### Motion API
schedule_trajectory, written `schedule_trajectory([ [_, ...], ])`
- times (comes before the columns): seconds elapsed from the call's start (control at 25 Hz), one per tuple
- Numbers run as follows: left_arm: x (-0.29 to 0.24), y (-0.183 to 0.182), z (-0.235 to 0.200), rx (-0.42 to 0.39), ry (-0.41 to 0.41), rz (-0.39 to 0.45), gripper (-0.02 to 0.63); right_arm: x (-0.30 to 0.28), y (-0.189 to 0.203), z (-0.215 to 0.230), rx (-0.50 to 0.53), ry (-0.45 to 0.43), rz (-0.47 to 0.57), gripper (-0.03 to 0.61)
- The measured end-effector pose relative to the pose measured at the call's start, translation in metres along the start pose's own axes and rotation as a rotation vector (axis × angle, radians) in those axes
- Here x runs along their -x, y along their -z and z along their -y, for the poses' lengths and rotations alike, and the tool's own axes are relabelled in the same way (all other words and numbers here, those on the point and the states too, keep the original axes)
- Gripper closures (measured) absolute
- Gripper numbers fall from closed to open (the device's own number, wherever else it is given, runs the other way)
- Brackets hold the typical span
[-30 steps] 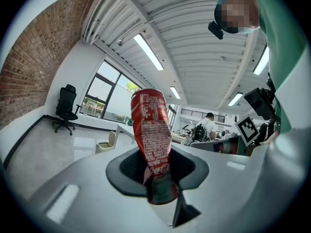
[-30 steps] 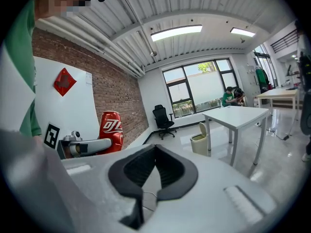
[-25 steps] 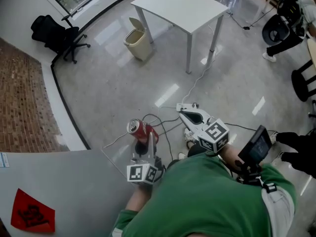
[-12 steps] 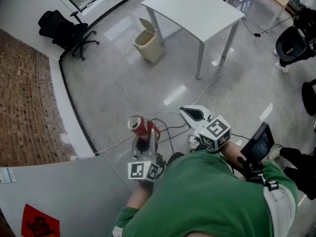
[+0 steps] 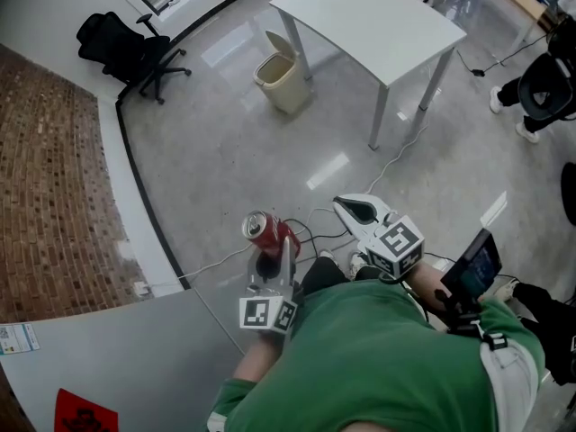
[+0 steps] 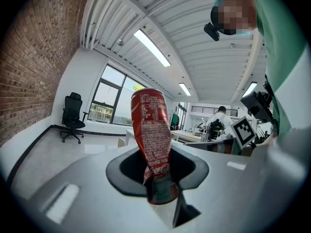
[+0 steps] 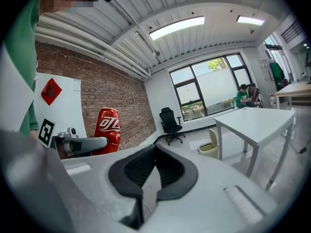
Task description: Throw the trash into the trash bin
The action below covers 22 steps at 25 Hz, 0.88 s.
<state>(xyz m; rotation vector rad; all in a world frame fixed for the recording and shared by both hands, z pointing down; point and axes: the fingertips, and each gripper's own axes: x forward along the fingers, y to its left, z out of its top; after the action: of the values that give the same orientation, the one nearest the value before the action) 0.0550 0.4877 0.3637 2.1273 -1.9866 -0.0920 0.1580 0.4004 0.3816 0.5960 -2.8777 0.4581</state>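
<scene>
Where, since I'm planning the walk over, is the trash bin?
In the head view, the trash bin stands on the floor at upper centre, beside the white table's left leg, with the black office chair farther left.

Your head view: bright, even daylight, sharp across frame. Glare patches on glossy floor point(image 5: 328, 169); soft shadow under white table point(image 5: 369, 21). Your gripper views: heavy fisheye, black vignette at corners, straight lines bowed. Ceiling strip lights point(image 6: 152, 47) blown out, window point(image 7: 214, 86) overexposed. Brick wall point(image 6: 34, 57) side darker. Can point(image 6: 153, 135) label readable up top, base soft near lens.
</scene>
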Motion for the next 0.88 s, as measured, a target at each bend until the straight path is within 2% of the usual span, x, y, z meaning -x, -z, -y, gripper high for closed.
schedule_trajectory([
  [0.24, -0.024, -0.003, -0.026, 0.008, 0.029, -0.013, 0.505, -0.027, -0.007, 0.015, -0.027, 0.051, -0.007, 0.575],
  [0.52, -0.052, -0.027, -0.065, 0.008, 0.076, 0.023, 0.505, -0.071, -0.031, 0.021, -0.003, 0.083, 0.031, 0.575],
  [0.88, -0.050, -0.028, -0.107, 0.030, 0.097, 0.013, 0.505, -0.109, -0.029, 0.009, -0.021, 0.112, 0.023, 0.575],
])
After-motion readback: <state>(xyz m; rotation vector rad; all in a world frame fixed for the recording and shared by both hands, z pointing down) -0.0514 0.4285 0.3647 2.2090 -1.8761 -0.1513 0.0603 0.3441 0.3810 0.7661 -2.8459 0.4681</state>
